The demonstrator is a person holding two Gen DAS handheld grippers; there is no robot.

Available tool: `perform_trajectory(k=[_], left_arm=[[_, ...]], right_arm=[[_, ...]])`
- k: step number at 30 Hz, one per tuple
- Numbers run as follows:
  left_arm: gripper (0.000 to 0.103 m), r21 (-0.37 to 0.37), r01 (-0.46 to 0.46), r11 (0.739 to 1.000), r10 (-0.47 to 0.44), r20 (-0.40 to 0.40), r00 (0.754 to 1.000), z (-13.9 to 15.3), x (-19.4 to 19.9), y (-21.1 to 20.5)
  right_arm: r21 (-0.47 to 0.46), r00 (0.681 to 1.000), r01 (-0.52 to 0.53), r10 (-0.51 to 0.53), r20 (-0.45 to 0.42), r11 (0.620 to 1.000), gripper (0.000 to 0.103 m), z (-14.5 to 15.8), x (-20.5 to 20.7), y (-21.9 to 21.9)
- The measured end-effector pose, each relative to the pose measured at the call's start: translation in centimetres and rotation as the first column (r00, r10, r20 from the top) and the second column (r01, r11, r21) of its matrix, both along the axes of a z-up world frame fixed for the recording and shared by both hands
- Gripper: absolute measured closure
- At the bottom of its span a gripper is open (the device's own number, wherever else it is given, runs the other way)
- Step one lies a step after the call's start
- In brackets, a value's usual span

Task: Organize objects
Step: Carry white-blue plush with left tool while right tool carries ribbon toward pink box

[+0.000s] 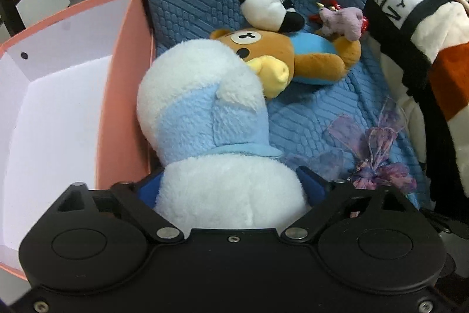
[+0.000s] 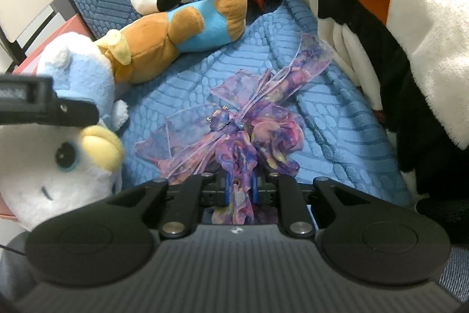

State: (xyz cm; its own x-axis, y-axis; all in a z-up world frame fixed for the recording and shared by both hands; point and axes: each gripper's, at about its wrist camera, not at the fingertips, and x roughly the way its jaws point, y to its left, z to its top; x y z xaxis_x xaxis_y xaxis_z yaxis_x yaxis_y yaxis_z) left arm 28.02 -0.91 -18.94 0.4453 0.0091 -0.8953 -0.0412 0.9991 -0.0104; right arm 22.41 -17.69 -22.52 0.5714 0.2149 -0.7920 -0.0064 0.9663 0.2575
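Observation:
A white and light-blue plush lies on the blue quilted seat, right beside the pink box. My left gripper stands wide around the plush's white body, its blue pads close at either side without clearly squeezing it. The plush's face shows in the right wrist view under the left gripper's body. My right gripper is shut on a purple gauze ribbon bow, which spreads over the seat ahead of it. The bow also lies to the right of the left gripper.
A brown bear plush in a blue shirt, a panda plush and a small purple plush lie at the back of the seat. A white, orange and black blanket fills the right side. The box's white inside holds nothing visible.

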Motion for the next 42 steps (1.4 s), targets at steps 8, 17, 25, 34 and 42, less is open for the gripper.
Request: perform_trajectory(k=[8, 17, 25, 34, 42], left_arm=[[0.027, -0.069, -0.003, 0.998, 0.003, -0.004, 1.0, 2.3, -1.2, 1.8], [0.032, -0.133, 0.028, 0.991, -0.027, 0.011, 1.0, 6.3, -3.7, 2.6], [0.034, -0.186, 0.064, 0.98, -0.058, 0.035, 0.998, 10.8, -4.4, 3.3], [0.034, -0.218, 0.105, 0.97, -0.089, 0.085, 0.992, 15.3, -3.4, 4.8], [0.035, -0.261, 0.068, 0.963, -0.042, 0.104, 0.994, 18.5, -2.7, 9.4]], right_arm=[[0.049, 1.0, 0.01, -0.009, -0.01, 0.999, 0.086, 2.2, -1.2, -0.8], [0.08, 0.999, 0.03, -0.032, 0.019, 0.996, 0.086, 7.3, -2.9, -2.3], [0.081, 0.998, 0.046, -0.049, 0.038, 0.996, 0.086, 11.8, -4.0, -2.8], [0.061, 0.997, 0.021, -0.025, 0.067, 0.998, 0.086, 16.4, -3.7, -0.3], [0.07, 0.993, -0.046, 0.038, 0.111, 0.996, 0.086, 20.6, -3.1, 3.2]])
